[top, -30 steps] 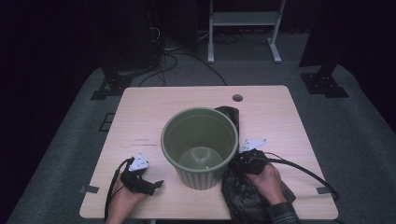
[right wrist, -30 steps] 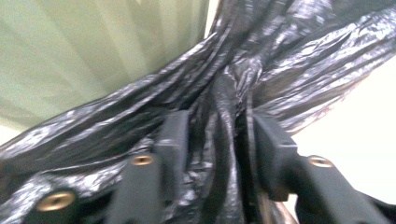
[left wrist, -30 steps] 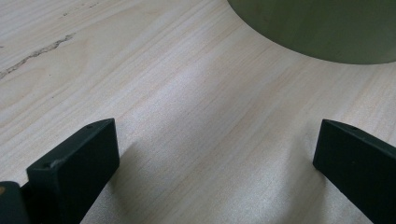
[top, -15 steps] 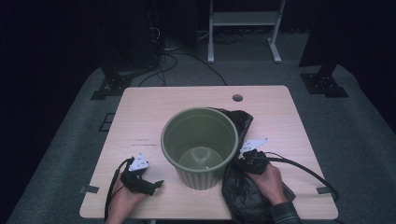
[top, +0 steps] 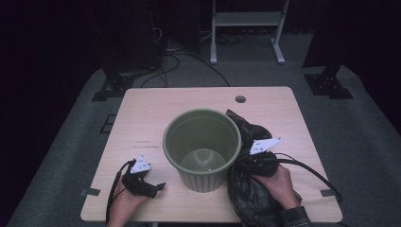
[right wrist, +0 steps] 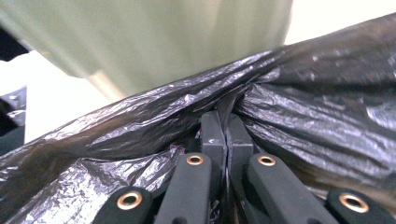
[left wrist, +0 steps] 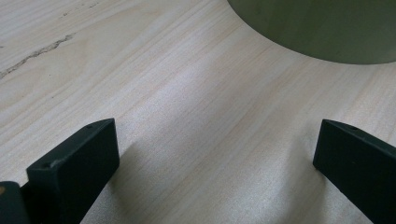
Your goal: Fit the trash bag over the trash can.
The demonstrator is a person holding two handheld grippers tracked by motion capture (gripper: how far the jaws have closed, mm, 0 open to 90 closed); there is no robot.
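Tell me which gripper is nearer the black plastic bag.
Right. The right gripper is shut on the black plastic bag, right of the green bin. The left gripper rests open across the bin from it.

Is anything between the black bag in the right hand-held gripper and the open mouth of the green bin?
Nothing visible. The right hand-held gripper is shut on the black bag, which lies against the green bin; the bin's mouth is open and empty.

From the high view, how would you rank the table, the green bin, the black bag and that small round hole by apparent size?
1. Table
2. Green bin and black plastic bag: too close to rank, since the bag is crumpled and partly hidden.
3. Round hole
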